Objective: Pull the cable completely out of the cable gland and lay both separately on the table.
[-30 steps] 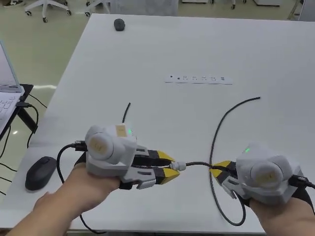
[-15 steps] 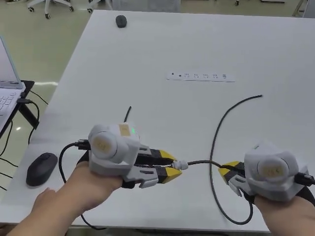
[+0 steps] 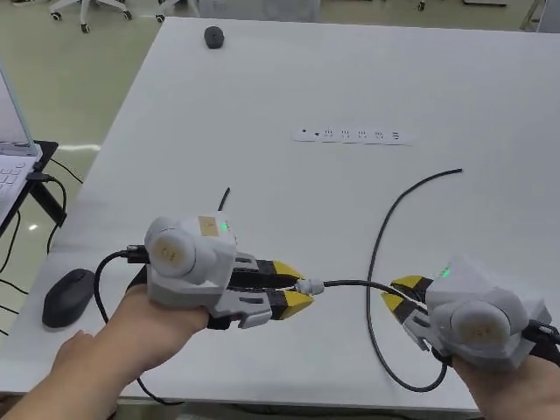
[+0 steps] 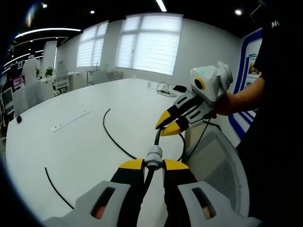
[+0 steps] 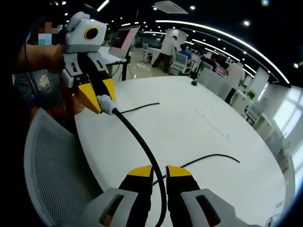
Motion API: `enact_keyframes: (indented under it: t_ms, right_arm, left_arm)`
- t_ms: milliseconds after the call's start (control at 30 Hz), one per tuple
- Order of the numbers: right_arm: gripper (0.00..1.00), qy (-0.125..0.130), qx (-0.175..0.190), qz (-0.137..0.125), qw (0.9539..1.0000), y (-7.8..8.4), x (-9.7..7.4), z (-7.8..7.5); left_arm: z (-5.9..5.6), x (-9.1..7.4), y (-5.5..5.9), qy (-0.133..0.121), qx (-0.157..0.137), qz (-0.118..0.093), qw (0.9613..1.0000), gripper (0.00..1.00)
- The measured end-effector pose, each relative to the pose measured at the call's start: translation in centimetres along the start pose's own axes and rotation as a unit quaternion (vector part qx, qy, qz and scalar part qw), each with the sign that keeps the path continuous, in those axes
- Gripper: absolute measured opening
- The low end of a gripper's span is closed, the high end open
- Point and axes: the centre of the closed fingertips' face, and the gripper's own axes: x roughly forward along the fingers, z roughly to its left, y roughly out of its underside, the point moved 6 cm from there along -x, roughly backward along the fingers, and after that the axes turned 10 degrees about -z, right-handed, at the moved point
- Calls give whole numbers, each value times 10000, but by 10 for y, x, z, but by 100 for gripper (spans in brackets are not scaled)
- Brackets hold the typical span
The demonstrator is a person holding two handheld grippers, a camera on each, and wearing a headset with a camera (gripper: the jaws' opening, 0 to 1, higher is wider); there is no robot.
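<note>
1. We judged the place to be an open-plan office.
2. A large white table carried a power strip, a computer mouse near its left edge and a second mouse at its far end.
3. A laptop stood on a dark stand beside the table.
4. Castor bases of swivel chairs showed on the pale floor beyond, and a mesh chair back stood at the table's edge.
5. In the right gripper view we noted rows of desks, people standing among them, and long ceiling light strips.
6. In the left gripper view we noted wide windows with blinds.
</note>
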Motion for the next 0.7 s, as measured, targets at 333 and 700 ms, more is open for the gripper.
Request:
enact_keyframes:
  t_ms: [333,700]
  right_arm:
    - [8,-572,-1164,57,9915,-32,4,27]
    - [2,-1024,-1830,80,9777,-44,12,41]
  left_arm:
    - [-4,7,2,41,72,153,9998,15]
    - [-10,13,3,117,314,368,9988,15]
